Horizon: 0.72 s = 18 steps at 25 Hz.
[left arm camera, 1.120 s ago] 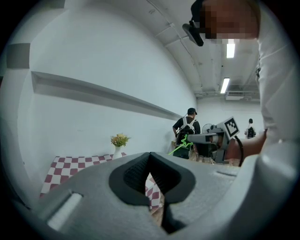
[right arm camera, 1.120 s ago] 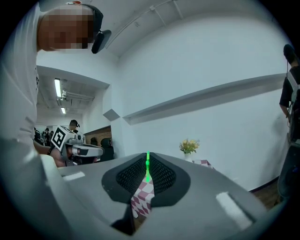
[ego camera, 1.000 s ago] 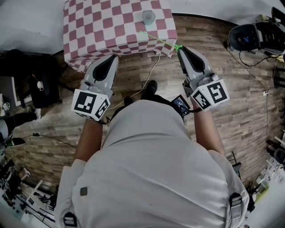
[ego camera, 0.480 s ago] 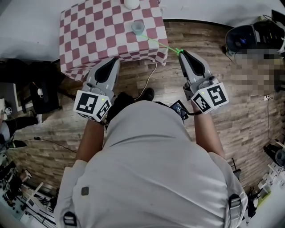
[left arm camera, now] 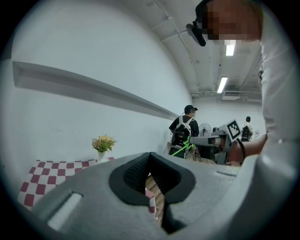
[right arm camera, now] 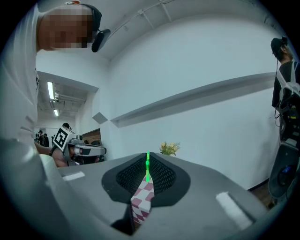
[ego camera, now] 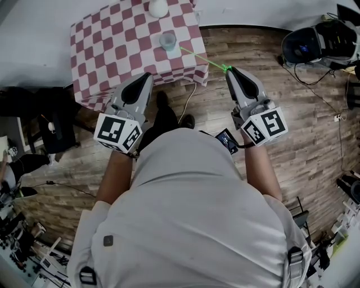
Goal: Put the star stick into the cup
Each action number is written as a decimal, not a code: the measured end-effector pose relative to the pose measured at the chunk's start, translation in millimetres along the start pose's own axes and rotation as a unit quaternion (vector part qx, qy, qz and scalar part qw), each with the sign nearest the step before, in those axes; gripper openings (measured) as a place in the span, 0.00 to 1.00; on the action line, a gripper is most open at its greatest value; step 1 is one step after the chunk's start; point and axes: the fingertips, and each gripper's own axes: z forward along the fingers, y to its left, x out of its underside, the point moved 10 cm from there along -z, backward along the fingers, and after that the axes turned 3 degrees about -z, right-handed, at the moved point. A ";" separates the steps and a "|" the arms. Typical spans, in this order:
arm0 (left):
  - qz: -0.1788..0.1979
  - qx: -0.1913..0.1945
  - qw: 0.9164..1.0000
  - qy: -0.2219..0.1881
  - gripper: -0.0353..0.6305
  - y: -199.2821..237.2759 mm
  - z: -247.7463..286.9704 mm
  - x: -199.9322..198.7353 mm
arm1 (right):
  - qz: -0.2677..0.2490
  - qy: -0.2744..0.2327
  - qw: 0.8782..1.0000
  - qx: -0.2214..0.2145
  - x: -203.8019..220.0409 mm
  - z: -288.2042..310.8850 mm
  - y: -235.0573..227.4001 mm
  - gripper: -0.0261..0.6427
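Note:
A thin green star stick (ego camera: 203,58) runs from my right gripper (ego camera: 229,71) toward the table; the gripper is shut on its near end. In the right gripper view the stick (right arm camera: 147,168) stands up between the closed pads. A pale blue cup (ego camera: 167,40) stands upright on the red-and-white checked table (ego camera: 112,50), near its front right corner, just past the stick's far tip. My left gripper (ego camera: 145,76) is shut and holds nothing, hanging over the floor at the table's near edge. The left gripper view shows the right gripper (left arm camera: 211,140) with the stick (left arm camera: 182,149).
A white vase (ego camera: 158,8) of flowers (left arm camera: 103,143) stands behind the cup. A pale cable (ego camera: 192,93) trails over the wooden floor from the table. Dark equipment (ego camera: 316,40) lies at the upper right, black gear (ego camera: 34,112) at the left. A person with a backpack (left arm camera: 182,131) stands far off.
The table and cup have slid lower and leftward in the head view, so they are closer. Both grippers keep their pose; the stick's tip now reaches nearer the cup.

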 end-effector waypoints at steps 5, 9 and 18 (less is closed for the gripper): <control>0.001 0.011 1.000 0.010 0.06 17.2 16.2 -0.8 | 0.003 0.008 1.000 0.000 1.2 17.9 -1.8 0.08; -0.003 0.014 1.000 0.016 0.06 34.5 23.3 -1.6 | 0.008 0.015 1.000 0.000 4.6 35.6 -2.4 0.08; -0.015 0.027 0.999 0.037 0.06 80.7 51.7 -1.2 | 0.016 0.044 0.999 0.002 15.3 87.3 -10.0 0.08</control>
